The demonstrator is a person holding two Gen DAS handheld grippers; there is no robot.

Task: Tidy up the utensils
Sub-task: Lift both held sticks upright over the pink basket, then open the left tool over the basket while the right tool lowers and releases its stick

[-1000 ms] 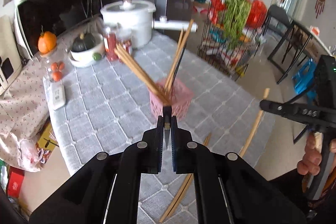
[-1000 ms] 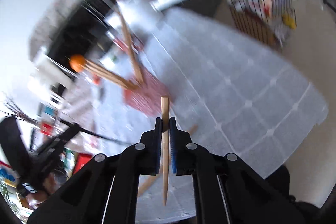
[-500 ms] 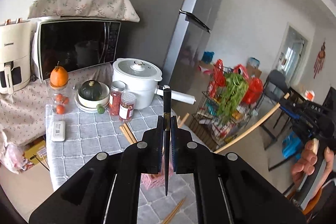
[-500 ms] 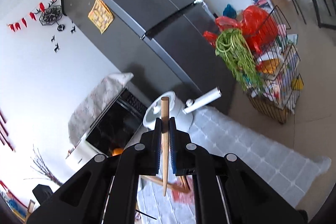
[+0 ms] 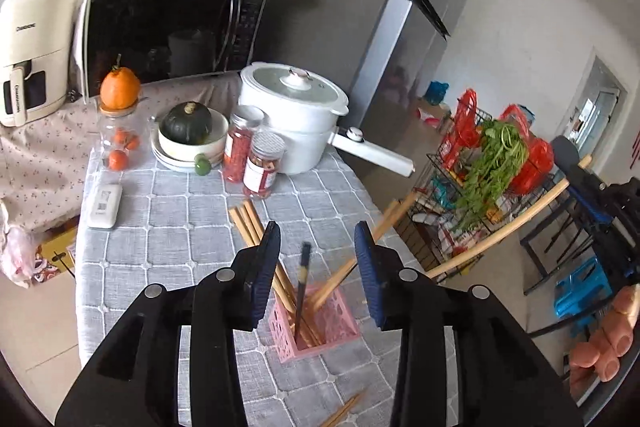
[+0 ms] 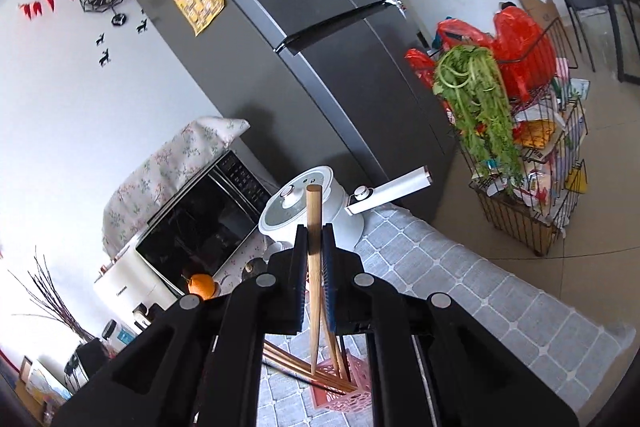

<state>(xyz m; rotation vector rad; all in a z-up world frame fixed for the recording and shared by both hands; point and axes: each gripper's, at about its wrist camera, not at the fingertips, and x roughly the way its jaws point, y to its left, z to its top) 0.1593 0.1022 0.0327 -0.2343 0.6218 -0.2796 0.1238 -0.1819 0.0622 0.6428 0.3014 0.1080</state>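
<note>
A pink slotted holder [image 5: 316, 323] stands on the grey checked tablecloth [image 5: 168, 227] and holds several wooden chopsticks [image 5: 256, 239]. My left gripper [image 5: 317, 239] is open above it, and a black chopstick [image 5: 302, 287] drops upright into the holder between the jaws. My right gripper [image 6: 314, 233] is shut on a wooden chopstick [image 6: 314, 267], held upright above the holder [image 6: 344, 391]. In the left wrist view that chopstick [image 5: 508, 231] slants at the right. More wooden chopsticks [image 5: 344, 411] lie on the cloth near the front edge.
At the back of the table stand a white pot [image 5: 296, 115] with a long handle, two spice jars [image 5: 256, 163], a bowl with a dark squash [image 5: 188, 135], a jar topped by an orange [image 5: 118, 123] and a microwave [image 5: 168, 31]. A wire rack with greens [image 5: 480, 179] stands right.
My left gripper has opened and let go of the black chopstick, which now stands in the pink holder. My right gripper has stayed shut on its wooden chopstick, now above the holder.
</note>
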